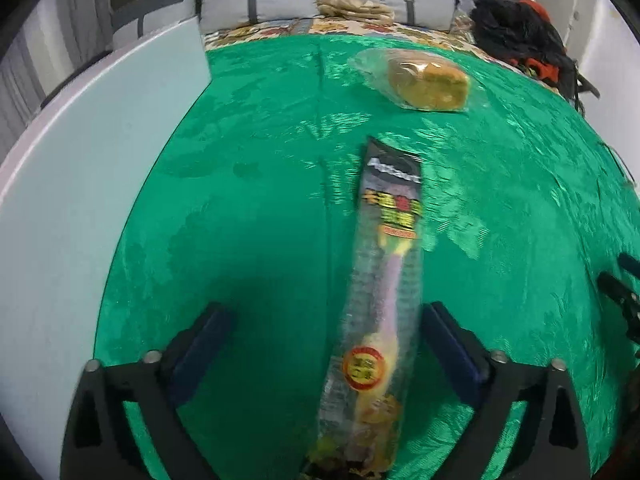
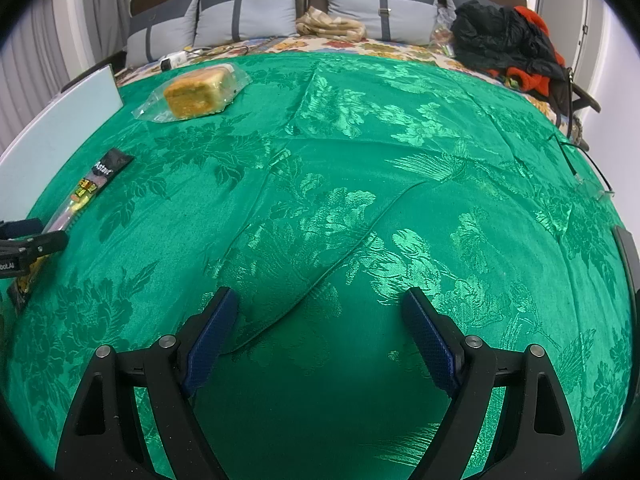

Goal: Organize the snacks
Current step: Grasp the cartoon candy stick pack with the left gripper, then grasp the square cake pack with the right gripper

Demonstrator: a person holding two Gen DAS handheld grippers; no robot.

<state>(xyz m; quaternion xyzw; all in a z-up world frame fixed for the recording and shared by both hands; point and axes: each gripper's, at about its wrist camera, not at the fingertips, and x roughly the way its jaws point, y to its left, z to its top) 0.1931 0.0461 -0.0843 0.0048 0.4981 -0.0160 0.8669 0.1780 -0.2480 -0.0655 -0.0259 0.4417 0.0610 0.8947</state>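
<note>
Across a bed [image 2: 400, 46], a glossy green cloth [image 2: 360, 184] woven with flowers and birds is spread, with a long crease seen running through its middle. Beneath its far edge a flowered sheet [image 2: 400, 46] is exposed, and grey cushions [image 2: 248, 16] with dark straps are propped against a dark headboard. A beige folded fabric [image 2: 332, 24] is laid between the cushions, and a heap of black and red clothing [image 2: 508, 40] is piled at the far right corner. A pale flat board [image 1: 100, 152] is set along the left side of the cloth, and white walls and grey curtains are seen around the room.

The long snack stick [image 1: 380, 300], in clear wrap with a black top, is laid flat on the cloth between the fingers of the left gripper [image 1: 326, 316], which are spread wide and do not press on it; the right finger pad appears just beside the wrap. Farther off, a wrapped cake [image 1: 426, 84] is placed on the cloth, well apart from the stick.

The right gripper [image 2: 322, 308] is held over bare cloth with its fingers released and nothing between them.
</note>
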